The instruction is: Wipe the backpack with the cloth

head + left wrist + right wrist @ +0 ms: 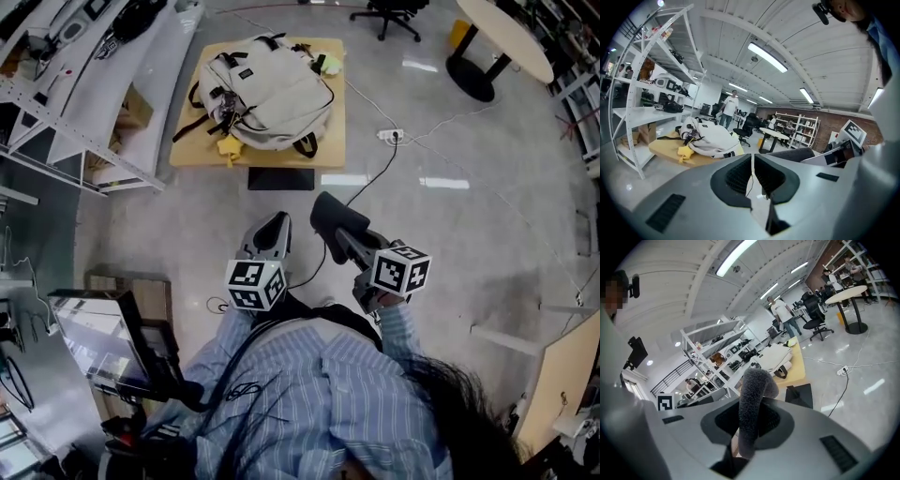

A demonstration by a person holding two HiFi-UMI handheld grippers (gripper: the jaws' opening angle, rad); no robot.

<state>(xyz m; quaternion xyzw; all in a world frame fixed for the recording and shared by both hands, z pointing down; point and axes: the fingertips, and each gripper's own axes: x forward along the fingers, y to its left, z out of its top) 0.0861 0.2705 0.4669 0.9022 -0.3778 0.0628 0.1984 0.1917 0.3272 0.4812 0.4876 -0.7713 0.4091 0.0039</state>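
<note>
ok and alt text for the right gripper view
The right gripper is shut on a dark grey fuzzy cloth that stands up between its jaws. Beyond it, a pale backpack lies on a low wooden platform on the shiny floor, beside white shelving.

Pale backpack (272, 94) lies on a wooden board (326, 141); fuzzy dark-grey cloth (757, 380) is pinched in the right tongs (750, 418).

Our head camera looks steeply down at the floor (450, 234), with the backpack (267, 94) on its low bench (187, 150) well ahead. The left tool (275, 225) and right tool (328, 214) cameras sit just behind their jaws, tilted up toward the ceiling (787, 37). The cloth (752, 413) blocks the right one's centre. All three views share the distant backpack and shelves (89, 103).
</note>
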